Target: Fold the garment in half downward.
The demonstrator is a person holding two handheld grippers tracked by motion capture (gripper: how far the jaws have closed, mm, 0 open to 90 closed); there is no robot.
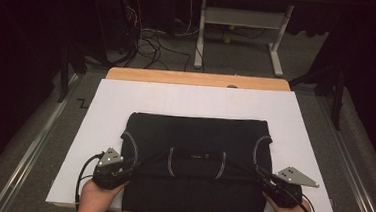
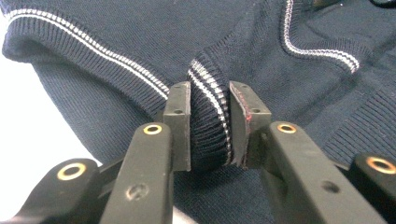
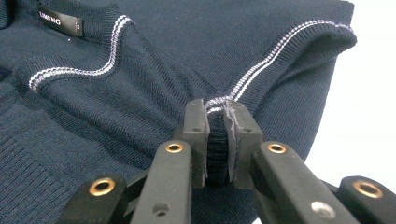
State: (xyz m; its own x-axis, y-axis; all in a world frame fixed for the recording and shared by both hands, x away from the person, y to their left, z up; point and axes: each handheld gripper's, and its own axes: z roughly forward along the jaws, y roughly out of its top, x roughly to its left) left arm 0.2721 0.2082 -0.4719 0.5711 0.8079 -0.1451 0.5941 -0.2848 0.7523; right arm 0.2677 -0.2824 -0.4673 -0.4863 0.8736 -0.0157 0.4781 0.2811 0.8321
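A wooden table (image 1: 198,79) carries a white sheet (image 1: 110,110) that covers nearly all of its top; bare wood shows only as a strip along the 12 o'clock edge. A dark knitted sweater (image 1: 196,131) lies folded flat on the sheet, from the middle toward the 6 o'clock edge.

The high view is dimly lit, its surroundings lost in darkness, while the white board (image 1: 126,101) is evenly lit from above. Both gripper views are brighter (whites blown out), with the nearest jaw arms softly blurred.
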